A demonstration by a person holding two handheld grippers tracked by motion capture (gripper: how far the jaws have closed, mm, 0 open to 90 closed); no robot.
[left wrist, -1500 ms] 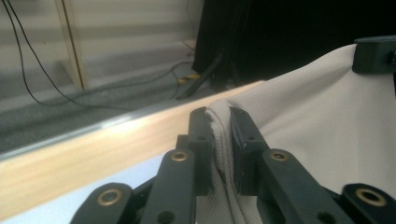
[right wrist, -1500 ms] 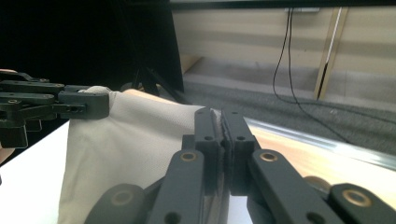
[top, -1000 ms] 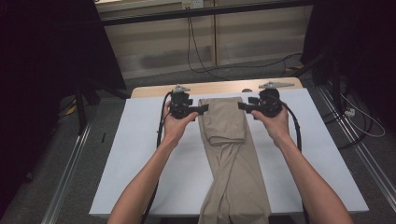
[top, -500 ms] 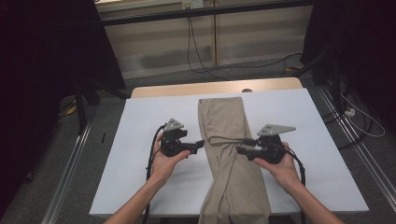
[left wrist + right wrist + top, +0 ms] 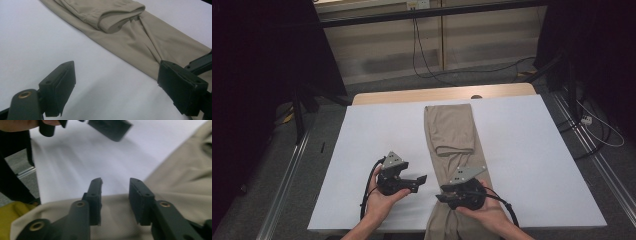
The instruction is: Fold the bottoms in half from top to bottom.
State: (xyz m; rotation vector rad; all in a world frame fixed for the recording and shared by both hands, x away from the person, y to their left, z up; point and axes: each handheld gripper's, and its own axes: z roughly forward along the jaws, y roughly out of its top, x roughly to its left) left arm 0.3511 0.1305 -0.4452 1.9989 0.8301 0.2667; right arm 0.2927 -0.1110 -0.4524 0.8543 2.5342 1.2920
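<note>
Beige trousers (image 5: 459, 162) lie lengthwise down the middle of the white table (image 5: 377, 130), their far end folded back over itself (image 5: 451, 131). My left gripper (image 5: 423, 179) hovers over bare table just left of the cloth. Its jaws stand wide apart and opened a little further within the last second; in the left gripper view (image 5: 117, 72) only white table lies between them, with the trousers (image 5: 140, 37) beyond. My right gripper (image 5: 442, 194) is over the trousers' near part, pointing left. Its jaws (image 5: 115, 182) have just been closing, with a gap left and nothing pinched; the cloth (image 5: 185, 175) lies beneath.
A wooden strip (image 5: 442, 94) borders the table's far edge. Cables (image 5: 427, 55) run across the floor behind, and metal rails (image 5: 287, 170) flank the table. The left gripper's jaw (image 5: 110, 127) shows at the top of the right gripper view, with something yellow (image 5: 15, 212) below the table edge.
Both hands came from the table's far end back to its near edge. The trousers' far end now lies folded over, free of both grippers. The right jaws have narrowed.
</note>
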